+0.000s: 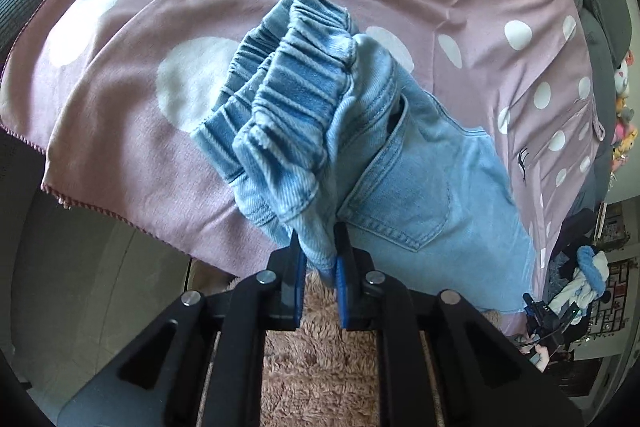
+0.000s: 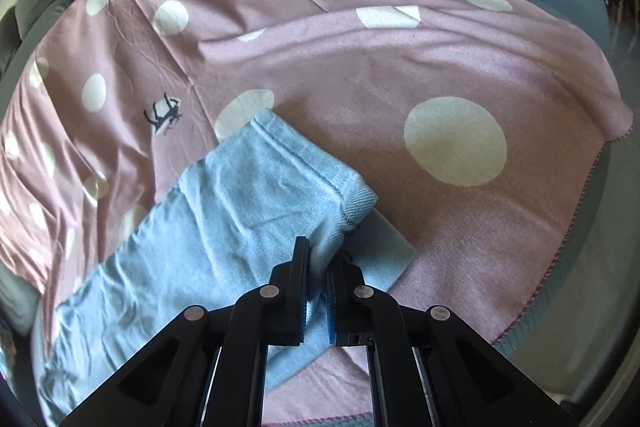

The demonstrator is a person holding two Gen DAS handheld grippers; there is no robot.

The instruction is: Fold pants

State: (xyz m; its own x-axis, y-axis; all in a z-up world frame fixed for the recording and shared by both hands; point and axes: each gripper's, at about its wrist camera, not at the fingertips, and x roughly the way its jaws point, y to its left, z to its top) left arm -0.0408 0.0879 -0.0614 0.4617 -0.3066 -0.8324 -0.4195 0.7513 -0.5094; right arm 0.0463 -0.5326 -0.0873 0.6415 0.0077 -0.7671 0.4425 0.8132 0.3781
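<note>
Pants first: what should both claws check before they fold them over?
1. Left claw pinching the pants near the waistband: ok.
2. Right claw pinching the leg hem: ok.
3. Both layers caught in each claw: cannot tell.
4. Pants smooth between the claws: not ok, the waistband is bunched and the leg is wrinkled.
5. Spotted pink blanket bare ahead of the hem for landing: ok.

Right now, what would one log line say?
left gripper: shut on pants waistband | right gripper: shut on hem | blanket underneath
</note>
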